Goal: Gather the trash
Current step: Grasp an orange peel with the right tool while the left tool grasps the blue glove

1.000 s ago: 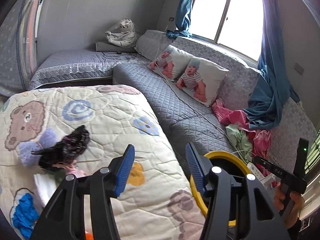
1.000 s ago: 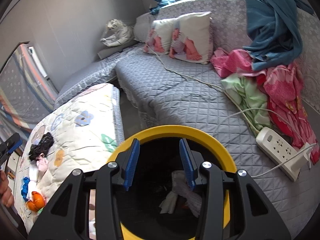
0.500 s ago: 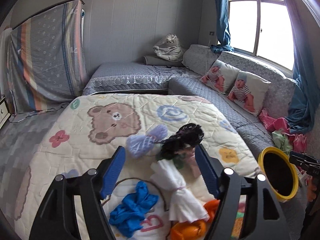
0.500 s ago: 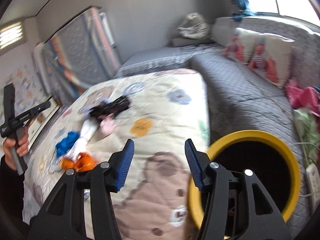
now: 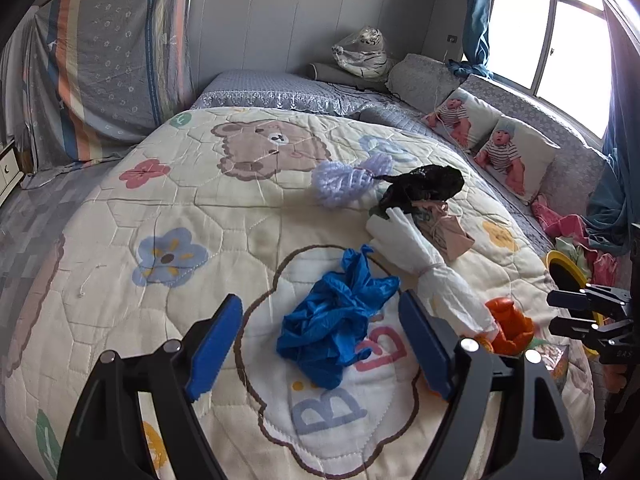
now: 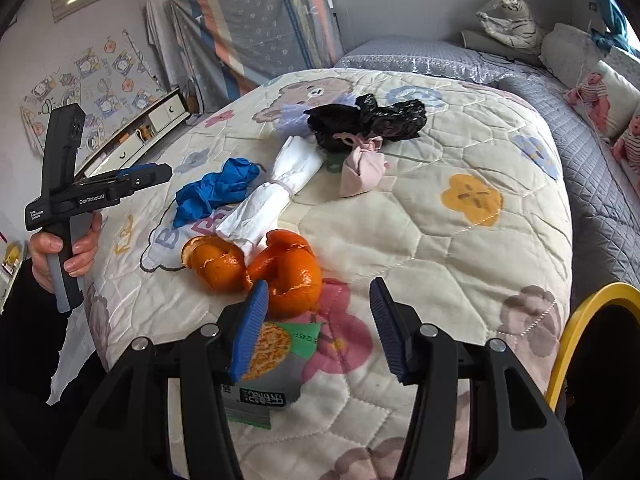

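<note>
while left gripper [image 5: 320,340] gapes, blue bag [image 5: 334,326] lies between jaws.

a crumpled blue bag [image 5: 336,320] lies on the quilt beside a white bag [image 5: 424,264] tied at its middle, which stretches lengthwise between the blue one and a small pink pouch [image 6: 362,172]. behind the pouch sits a knotted black bag [image 6: 368,120], touching a fluffy lilac bundle [image 5: 348,178]. at the white bag's near end rest two curled pieces of orange peel [image 6: 260,264], hollow sides showing. just in front of them a torn snack wrapper [image 6: 272,364] lies flat. off the quilt's edge stands a black bin with a yellow rim [image 6: 580,324].
</note>
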A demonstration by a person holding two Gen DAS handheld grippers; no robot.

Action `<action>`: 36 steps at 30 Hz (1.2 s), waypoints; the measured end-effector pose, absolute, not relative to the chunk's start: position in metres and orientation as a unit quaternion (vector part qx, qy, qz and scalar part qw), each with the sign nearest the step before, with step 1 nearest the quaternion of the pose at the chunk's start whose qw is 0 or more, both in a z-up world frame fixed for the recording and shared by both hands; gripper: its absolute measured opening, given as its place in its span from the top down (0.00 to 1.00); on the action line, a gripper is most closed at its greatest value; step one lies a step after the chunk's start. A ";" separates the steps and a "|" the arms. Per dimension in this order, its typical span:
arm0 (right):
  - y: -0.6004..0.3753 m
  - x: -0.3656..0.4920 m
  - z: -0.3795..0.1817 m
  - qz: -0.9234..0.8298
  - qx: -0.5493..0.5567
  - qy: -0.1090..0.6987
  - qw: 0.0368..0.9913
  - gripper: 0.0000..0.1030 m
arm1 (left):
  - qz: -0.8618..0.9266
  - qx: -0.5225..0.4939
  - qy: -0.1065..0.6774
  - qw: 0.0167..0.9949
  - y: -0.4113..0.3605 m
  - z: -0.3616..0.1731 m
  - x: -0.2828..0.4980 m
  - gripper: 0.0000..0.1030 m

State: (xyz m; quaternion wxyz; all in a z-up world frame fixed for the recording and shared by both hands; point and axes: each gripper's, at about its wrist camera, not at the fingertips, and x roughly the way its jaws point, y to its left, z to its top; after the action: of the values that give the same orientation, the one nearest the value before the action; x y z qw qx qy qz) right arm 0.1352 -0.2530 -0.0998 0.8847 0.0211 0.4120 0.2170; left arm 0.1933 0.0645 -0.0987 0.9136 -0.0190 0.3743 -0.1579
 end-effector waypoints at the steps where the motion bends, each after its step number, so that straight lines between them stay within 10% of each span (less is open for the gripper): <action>1: -0.248 0.138 -0.102 0.220 0.015 0.417 0.882 0.52 | -0.159 -0.016 0.376 0.913 0.064 -0.101 0.193 0.25; 23: -0.200 0.170 -0.125 0.247 -0.080 0.472 0.843 0.45 | -0.170 0.017 0.427 0.888 0.037 -0.127 0.228 0.27; 29: -0.200 0.177 -0.130 0.253 -0.069 0.481 0.836 0.57 | -0.171 0.034 0.455 0.873 0.026 -0.141 0.240 0.64; 36: -0.206 0.175 -0.122 0.255 -0.053 0.468 0.844 0.72 | -0.160 0.036 0.446 0.880 0.026 -0.136 0.236 0.80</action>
State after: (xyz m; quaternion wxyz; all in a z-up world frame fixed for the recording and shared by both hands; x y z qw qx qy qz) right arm 0.1751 -0.2063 -0.1216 0.8443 -0.0526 0.4682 0.2553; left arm 0.2364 0.0258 -0.1358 0.8802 0.0359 0.4455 -0.1596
